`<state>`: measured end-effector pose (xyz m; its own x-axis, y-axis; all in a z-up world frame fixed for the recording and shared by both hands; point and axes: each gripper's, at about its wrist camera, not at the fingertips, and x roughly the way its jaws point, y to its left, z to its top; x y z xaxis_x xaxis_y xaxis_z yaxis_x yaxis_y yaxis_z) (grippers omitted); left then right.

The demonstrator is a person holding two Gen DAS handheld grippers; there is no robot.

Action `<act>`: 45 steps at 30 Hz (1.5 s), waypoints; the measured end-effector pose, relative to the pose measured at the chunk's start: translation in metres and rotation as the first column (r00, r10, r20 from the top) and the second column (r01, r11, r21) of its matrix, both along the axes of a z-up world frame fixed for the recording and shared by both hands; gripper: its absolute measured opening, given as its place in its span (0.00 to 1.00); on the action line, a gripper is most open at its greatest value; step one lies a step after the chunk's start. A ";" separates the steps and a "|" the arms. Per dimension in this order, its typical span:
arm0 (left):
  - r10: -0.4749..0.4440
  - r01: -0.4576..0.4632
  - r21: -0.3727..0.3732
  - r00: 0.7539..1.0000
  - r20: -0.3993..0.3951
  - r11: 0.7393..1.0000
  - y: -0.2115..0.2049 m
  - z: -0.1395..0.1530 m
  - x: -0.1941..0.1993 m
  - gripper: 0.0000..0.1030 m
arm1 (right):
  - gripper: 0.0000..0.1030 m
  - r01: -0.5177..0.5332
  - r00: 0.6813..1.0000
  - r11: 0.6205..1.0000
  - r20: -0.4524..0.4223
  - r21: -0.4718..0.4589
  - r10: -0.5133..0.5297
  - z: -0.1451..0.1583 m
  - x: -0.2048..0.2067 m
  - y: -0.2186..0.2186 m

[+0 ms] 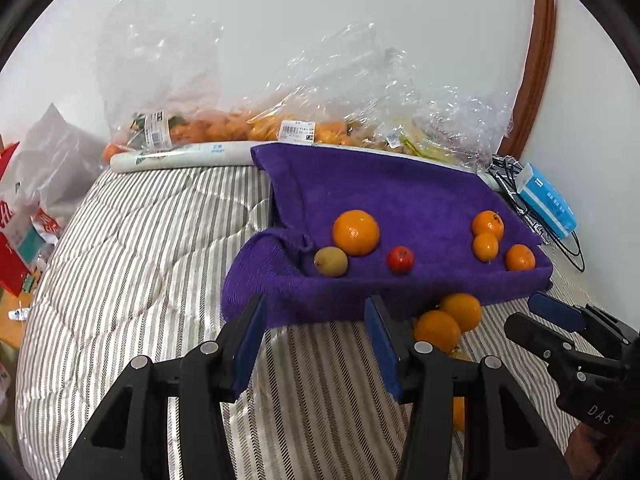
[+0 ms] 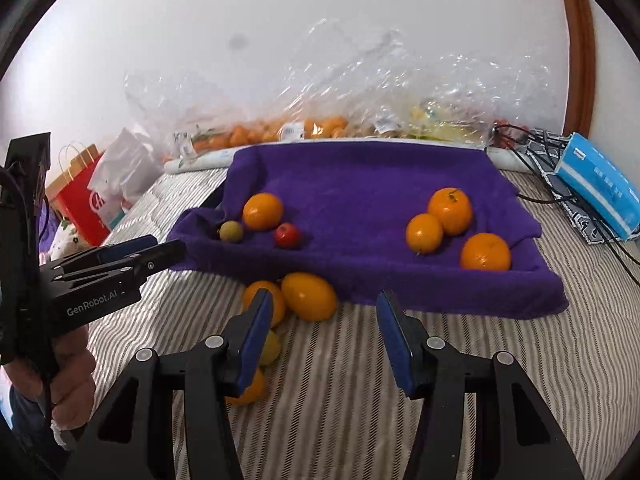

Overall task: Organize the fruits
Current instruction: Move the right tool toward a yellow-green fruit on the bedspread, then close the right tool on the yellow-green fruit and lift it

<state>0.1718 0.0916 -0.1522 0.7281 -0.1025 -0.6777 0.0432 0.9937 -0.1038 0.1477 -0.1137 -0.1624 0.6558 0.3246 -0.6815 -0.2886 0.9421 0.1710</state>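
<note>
A purple towel-lined tray (image 1: 400, 196) (image 2: 360, 176) lies on the striped bed. On its left side sit a large orange (image 1: 356, 233) (image 2: 263, 211), a greenish-brown fruit (image 1: 331, 261) (image 2: 231, 231) and a small red fruit (image 1: 400, 259) (image 2: 287, 235). On its right side sit three oranges (image 1: 487, 224) (image 2: 450, 205). Several loose oranges (image 1: 437, 330) (image 2: 309, 296) lie on the bed before the tray. My left gripper (image 1: 316, 316) is open and empty before the tray. My right gripper (image 2: 324, 312) is open and empty, just right of the loose oranges.
Clear plastic bags of oranges (image 1: 224, 128) (image 2: 312, 126) and a white roll (image 1: 180, 158) lie along the wall behind the tray. A blue tissue pack (image 1: 546, 204) (image 2: 600, 188) and black cables (image 2: 532, 140) lie right. Red and white bags (image 2: 80, 196) stand left of the bed.
</note>
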 end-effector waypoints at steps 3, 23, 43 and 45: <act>-0.002 0.002 -0.004 1.000 0.003 1.000 0.000 0.001 -0.002 0.47 | 0.52 0.003 1.000 1.000 -0.008 -0.002 -0.003 0.000 -0.002 0.004; 0.062 -0.062 -0.025 0.997 -0.039 0.998 0.013 -0.008 0.006 0.47 | 0.52 -0.011 0.998 0.996 -0.062 -0.085 0.005 -0.021 0.002 0.018; 0.110 -0.113 -0.076 0.993 -0.032 0.991 0.028 -0.014 0.014 0.47 | 0.30 -0.138 0.981 0.990 -0.139 -0.017 0.134 -0.029 0.013 0.043; 0.103 -0.106 -0.074 0.994 -0.039 0.992 0.026 -0.016 0.016 0.47 | 0.26 -0.145 0.978 0.989 -0.154 0.004 0.143 -0.029 0.015 0.042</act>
<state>0.1874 0.1172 -0.1678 0.7135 -0.0793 -0.6961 -0.0655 0.9817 -0.1790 0.1631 -0.0719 -0.1918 0.4902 0.4029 -0.7729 -0.3922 0.8939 0.2172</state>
